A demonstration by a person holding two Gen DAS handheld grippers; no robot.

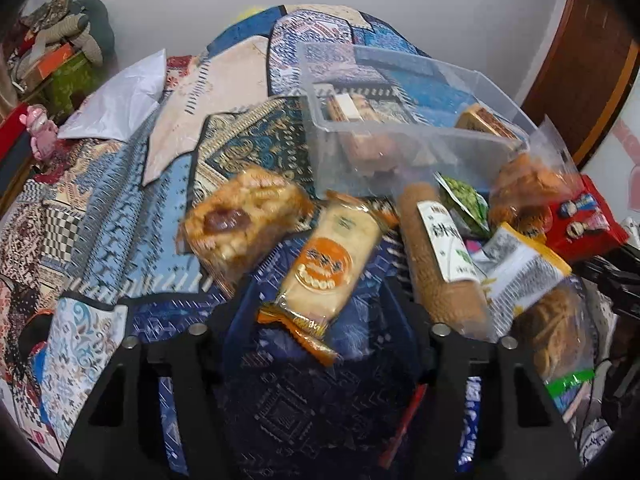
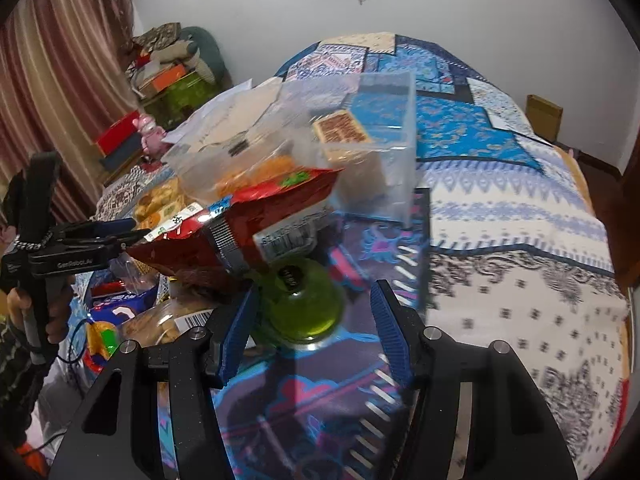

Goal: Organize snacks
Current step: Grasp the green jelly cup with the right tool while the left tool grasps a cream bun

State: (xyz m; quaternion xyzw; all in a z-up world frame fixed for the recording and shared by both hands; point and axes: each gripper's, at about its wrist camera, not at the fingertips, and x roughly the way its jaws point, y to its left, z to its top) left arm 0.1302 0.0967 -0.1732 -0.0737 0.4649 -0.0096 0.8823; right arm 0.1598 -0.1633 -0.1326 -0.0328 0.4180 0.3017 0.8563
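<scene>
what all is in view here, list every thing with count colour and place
clear plastic bin: 1, see-through, on the bed past the snack pile, a few packets inside
bedspread: 1, blue and cream patchwork, under everything
rice cracker packet: 1, orange and cream, just ahead of the left tongs
puffed snack bar: 1, golden in clear wrap, left of the cracker packet
biscuit roll: 1, brown with white label, right of the cracker packet
red snack bag: 1, red, lifted in front of the bin
green jar: 1, green, under the red bag
left tongs: open, empty
right tongs: open, around nothing, the green jar just ahead
</scene>
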